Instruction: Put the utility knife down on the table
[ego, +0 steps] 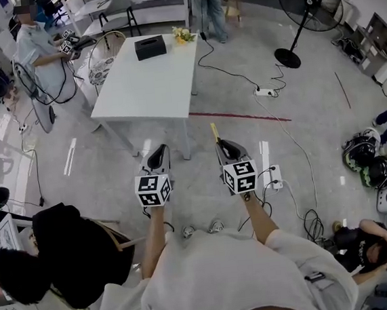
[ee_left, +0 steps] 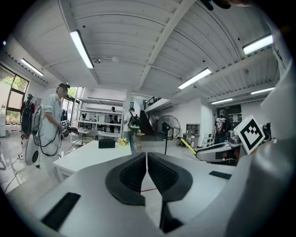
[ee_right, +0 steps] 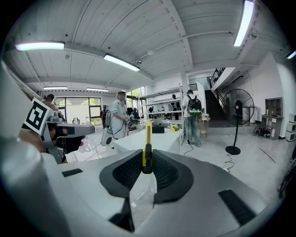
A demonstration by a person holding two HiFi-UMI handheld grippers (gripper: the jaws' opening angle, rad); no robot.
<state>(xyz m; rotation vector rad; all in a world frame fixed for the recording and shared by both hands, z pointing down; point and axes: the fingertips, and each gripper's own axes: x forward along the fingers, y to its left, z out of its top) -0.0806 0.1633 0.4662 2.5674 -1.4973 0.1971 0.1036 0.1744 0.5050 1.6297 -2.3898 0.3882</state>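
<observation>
My right tool (ee_right: 147, 170) is pinching the utility knife (ee_right: 148, 141) by its tail, holding it well short of the tabletop (ego: 149, 87). My left tool (ee_left: 147, 172) is sitting closed, empty. Knife's looking light, stiff, slim, probably slick-sided; gripping the flat faces seems safest.

A pale, short-sleeved shirt (ego: 225, 270) covers the person; the left gripper (ego: 159, 149) and right gripper (ego: 221, 143) are smooth grey shells with black ribbed pads (ee_left: 132, 176) and white, black-marked cubes (ego: 153, 189)

One utility knife (ee_right: 147, 141), two claws (ego: 159, 149) (ego: 220, 143), one table (ego: 147, 87)
</observation>
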